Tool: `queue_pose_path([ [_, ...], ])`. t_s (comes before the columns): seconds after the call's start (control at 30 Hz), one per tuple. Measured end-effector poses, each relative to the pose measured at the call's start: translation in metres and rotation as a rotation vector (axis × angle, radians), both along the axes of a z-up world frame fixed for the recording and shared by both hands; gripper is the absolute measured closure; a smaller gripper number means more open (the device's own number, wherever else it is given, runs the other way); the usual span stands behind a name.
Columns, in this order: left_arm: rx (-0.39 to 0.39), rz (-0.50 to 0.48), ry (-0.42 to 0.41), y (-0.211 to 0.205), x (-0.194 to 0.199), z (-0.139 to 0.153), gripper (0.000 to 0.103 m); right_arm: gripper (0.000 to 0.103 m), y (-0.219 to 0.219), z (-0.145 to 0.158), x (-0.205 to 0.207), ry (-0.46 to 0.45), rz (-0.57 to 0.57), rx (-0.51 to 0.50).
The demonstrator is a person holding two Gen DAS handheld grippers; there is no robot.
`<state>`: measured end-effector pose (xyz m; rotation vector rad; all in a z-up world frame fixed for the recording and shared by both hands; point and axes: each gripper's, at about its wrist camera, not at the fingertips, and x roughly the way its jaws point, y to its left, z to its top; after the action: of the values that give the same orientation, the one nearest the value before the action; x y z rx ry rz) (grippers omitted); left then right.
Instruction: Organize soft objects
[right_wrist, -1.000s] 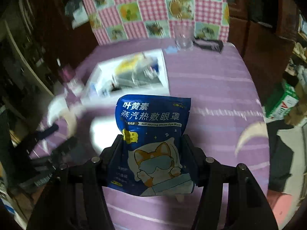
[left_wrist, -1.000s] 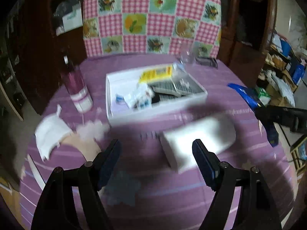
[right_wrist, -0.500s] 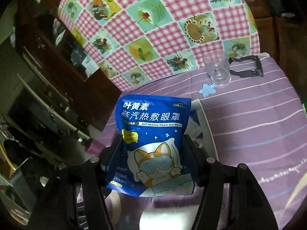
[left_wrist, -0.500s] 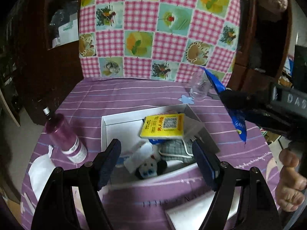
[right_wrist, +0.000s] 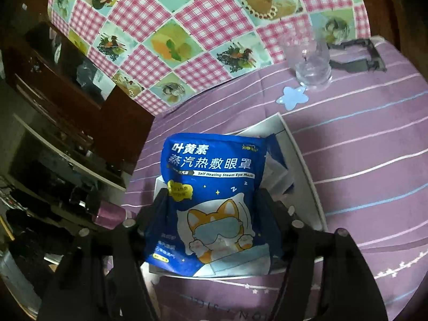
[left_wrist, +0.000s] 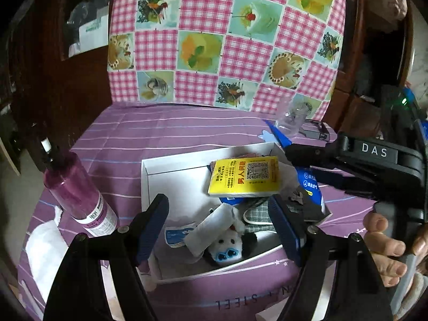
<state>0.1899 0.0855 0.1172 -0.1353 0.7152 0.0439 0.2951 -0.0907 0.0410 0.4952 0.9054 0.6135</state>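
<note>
The right gripper (right_wrist: 214, 230) has its fingers clamped on the lower half of the blue eye mask pouch (right_wrist: 211, 187), which stands up between them and hangs over the right end of the white box (left_wrist: 145, 176). The left gripper (left_wrist: 219, 224) is spread wide with nothing in it, hovering over the box's near edge.

Looks to me like the step here is dropping the pouch into the box. If I were doing it, I'd lower it more first so it doesn't flop out, and aim for the bare white floor just beyond the left finger rather than stacking it on the yellow packet (left_wrist: 244, 176), which already sits high on the pile. Tip the pouch flat before letting go. Keep the empty fingers out of the drop path, and watch the pink bottle (left_wrist: 77, 190) off to the left of them, it looks easy to knock.

Hard to see: the pouch blocks most of the box from the right camera, so what's right under it is a guess. The plush toy (left_wrist: 227, 246) and the checked cloth (left_wrist: 258, 211) are half buried. The clear cup (right_wrist: 310, 64), far beyond the fingers, is tough to read.
</note>
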Motion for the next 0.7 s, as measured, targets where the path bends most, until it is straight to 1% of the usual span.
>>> queue_pose_path([
  [0.07,-0.019,0.019,0.021,0.007,0.002,-0.003,0.026,0.025,0.003,-0.012,0.005,0.06,-0.001,0.041],
  [0.13,-0.023,0.025,0.028,0.01,0.002,-0.005,0.026,0.014,0.007,-0.025,0.009,0.109,-0.003,0.086],
  [0.2,-0.028,0.023,0.041,0.011,0.004,-0.008,0.026,0.01,0.009,-0.034,0.011,0.146,-0.011,0.15],
  [0.23,-0.024,0.029,0.047,0.011,0.004,-0.009,0.026,0.01,0.007,-0.037,0.011,0.147,-0.024,0.2],
  [0.27,-0.018,0.036,0.053,0.01,0.004,-0.011,0.026,0.009,0.006,-0.038,0.01,0.138,-0.031,0.222],
  [0.33,-0.009,0.037,0.061,0.008,0.005,-0.013,0.026,0.004,0.006,-0.034,0.008,0.111,-0.023,0.245],
  [0.43,0.011,0.047,0.081,0.006,0.009,-0.019,0.026,0.004,0.002,-0.024,0.002,0.053,-0.033,0.287],
  [0.47,0.025,0.047,0.09,0.004,0.011,-0.022,0.026,0.004,0.0,-0.02,0.0,0.038,-0.044,0.281],
  [0.5,0.034,0.046,0.094,0.003,0.012,-0.023,0.026,0.004,0.0,-0.014,-0.002,0.02,-0.054,0.243],
  [0.57,0.062,0.043,0.091,0.0,0.013,-0.025,0.026,0.004,0.001,0.002,-0.007,-0.04,-0.07,0.104],
  [0.67,0.084,0.036,0.072,-0.005,0.011,-0.023,0.026,0.005,0.004,0.017,-0.012,-0.095,-0.084,-0.087],
  [0.7,0.086,0.033,0.067,-0.005,0.011,-0.022,0.026,0.011,0.005,0.018,-0.012,-0.09,-0.072,-0.124],
])
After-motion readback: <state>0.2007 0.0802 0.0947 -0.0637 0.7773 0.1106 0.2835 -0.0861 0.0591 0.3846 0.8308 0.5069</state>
